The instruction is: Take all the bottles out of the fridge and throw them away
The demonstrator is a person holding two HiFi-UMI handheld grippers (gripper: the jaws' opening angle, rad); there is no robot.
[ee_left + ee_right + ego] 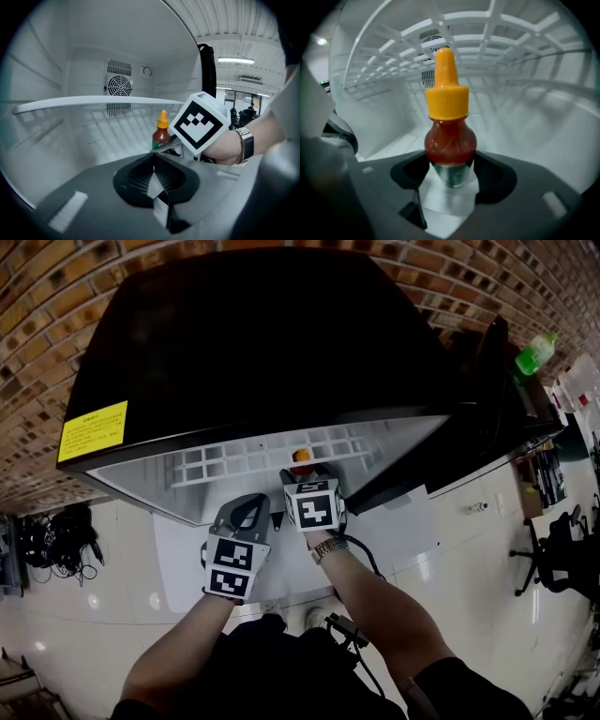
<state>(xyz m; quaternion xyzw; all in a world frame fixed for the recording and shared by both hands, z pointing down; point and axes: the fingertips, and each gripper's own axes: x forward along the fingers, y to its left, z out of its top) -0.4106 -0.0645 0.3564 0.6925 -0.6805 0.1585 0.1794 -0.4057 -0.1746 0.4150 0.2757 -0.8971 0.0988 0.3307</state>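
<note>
Right gripper stood spread, not yet clamped, around the upright sauce bottle inside the fridge, left gripper clenched empty alongside; reaching step, next probably a squeeze, then withdrawal

sauce bottle: red fill, orange nozzle cap, green label | upright | inside open fridge, near its front | green bottle: at fridge door
</note>
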